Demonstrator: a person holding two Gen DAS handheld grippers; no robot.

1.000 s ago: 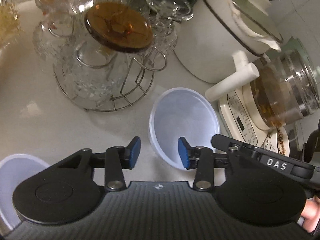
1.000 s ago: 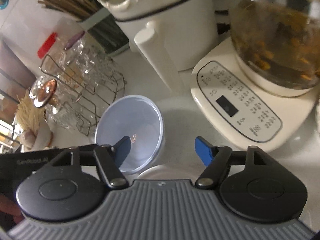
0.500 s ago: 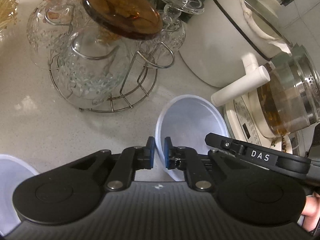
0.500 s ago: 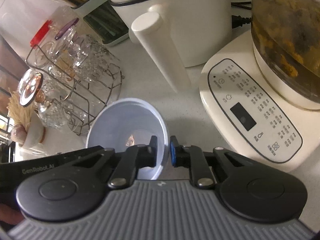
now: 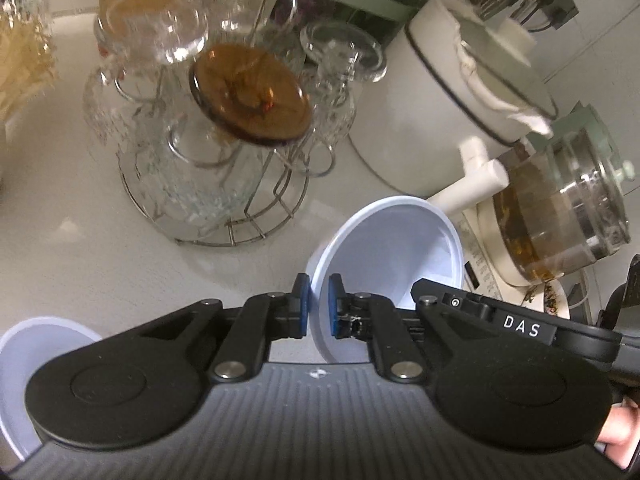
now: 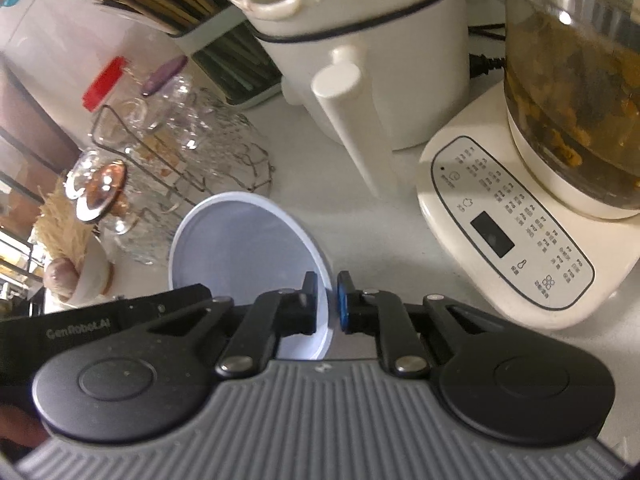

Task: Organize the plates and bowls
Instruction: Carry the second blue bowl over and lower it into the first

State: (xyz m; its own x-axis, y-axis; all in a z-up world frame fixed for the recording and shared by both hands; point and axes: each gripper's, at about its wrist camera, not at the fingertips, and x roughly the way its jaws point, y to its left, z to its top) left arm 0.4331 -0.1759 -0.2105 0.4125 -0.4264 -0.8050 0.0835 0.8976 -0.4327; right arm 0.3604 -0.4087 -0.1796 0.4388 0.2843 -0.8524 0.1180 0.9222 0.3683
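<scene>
On the pale worktop (image 5: 80, 248), item one: a translucent white plastic bowl (image 5: 404, 248), tipped up on its side, held at both rims. My left tool (image 5: 318, 306), open a second ago with the bowl lying flat ahead of it, is now clamped on the near-left rim, blue pads pressing the thin wall from either side. My right tool (image 6: 328, 302), likewise wide a moment back, is pinched tight on the opposite rim of the same bowl (image 6: 244, 248). Item two: a second white bowl (image 5: 24, 356), resting at the lower-left edge of the left view, untouched. Adjacent stock: a wire rack of upturned glasses (image 5: 224, 152), a white pot with a stub handle (image 5: 460, 92), a glass kettle on its cream base (image 6: 520, 216). Assessment: the grasp is complete; the bowl is likely ready to be carried, probably to nest with the second one.
</scene>
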